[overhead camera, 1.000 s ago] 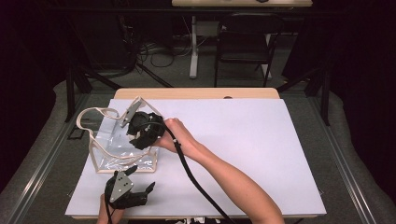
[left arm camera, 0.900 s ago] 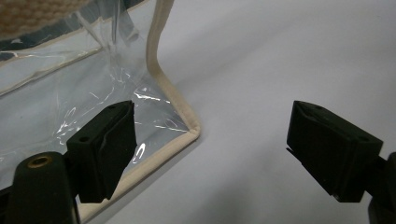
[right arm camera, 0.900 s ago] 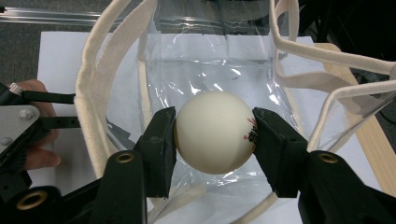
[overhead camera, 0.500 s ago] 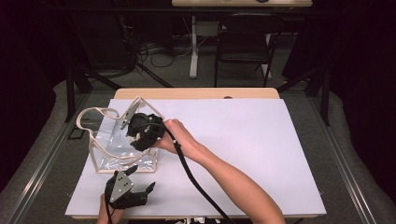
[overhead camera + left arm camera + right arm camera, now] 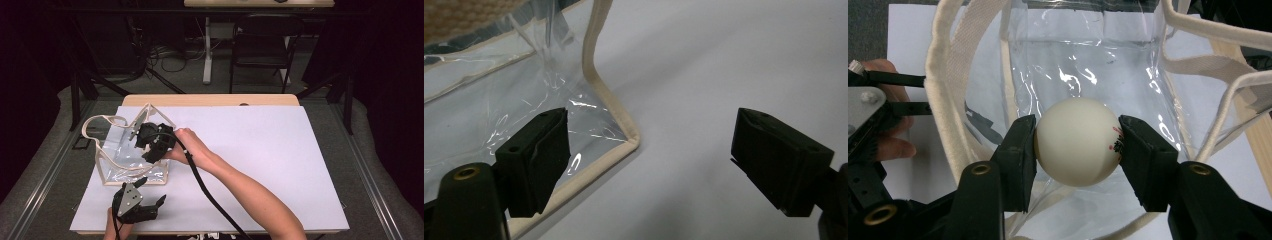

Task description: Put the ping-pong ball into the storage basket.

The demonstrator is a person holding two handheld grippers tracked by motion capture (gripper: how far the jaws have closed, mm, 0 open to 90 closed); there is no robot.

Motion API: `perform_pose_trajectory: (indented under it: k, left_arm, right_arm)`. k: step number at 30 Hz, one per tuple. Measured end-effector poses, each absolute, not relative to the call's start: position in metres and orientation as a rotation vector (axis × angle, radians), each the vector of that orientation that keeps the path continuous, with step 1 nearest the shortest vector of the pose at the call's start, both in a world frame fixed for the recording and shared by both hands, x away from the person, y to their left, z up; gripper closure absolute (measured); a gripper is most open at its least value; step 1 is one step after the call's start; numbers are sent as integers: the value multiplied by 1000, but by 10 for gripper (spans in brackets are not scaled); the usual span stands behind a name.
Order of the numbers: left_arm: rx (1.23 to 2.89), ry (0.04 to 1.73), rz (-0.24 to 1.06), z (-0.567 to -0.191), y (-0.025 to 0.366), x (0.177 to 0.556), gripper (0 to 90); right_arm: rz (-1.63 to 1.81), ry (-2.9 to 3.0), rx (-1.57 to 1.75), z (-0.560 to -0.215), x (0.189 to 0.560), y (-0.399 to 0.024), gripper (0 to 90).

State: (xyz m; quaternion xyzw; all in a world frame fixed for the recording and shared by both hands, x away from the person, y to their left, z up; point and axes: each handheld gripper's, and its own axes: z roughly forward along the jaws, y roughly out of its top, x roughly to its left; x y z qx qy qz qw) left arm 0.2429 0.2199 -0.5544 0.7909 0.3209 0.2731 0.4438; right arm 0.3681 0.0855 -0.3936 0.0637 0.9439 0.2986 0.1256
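Note:
A clear plastic tote bag [image 5: 120,162] with beige trim and handles stands open on the white table sheet at the left. My right gripper [image 5: 146,142] reaches into its mouth from the right. In the right gripper view, that gripper [image 5: 1077,142] is shut on a white ball [image 5: 1075,150] with red and black print, and the bag's clear inside [image 5: 1088,55] lies beyond the ball. My left gripper [image 5: 151,191] rests near the table's front edge, just in front of the bag. It [image 5: 651,150] is open with nothing between its pads, its left pad [image 5: 541,155] over the bag's trimmed bottom corner [image 5: 624,132].
The white sheet [image 5: 260,150] covers most of the wooden table [image 5: 210,100], bare to the right of the bag. The right gripper's black cable [image 5: 210,192] trails along the forearm. A dark chair [image 5: 265,45] and floor cables lie beyond the far edge.

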Motion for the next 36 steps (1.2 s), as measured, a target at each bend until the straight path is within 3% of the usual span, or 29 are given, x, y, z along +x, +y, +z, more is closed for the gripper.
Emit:
perform_pose_trajectory:
  k: [6, 20, 36]
  left_arm:
    - [1962, 795, 678, -555, 220, 243, 162]
    - [1962, 799, 678, -554, 220, 243, 162]
    - [1960, 797, 676, -554, 220, 243, 161]
  right_arm:
    - [841, 2763, 186, -395, 368, 87, 499]
    - [1017, 2715, 263, -381, 372, 65, 167]
    - [1113, 2671, 339, -374, 373, 26, 87]
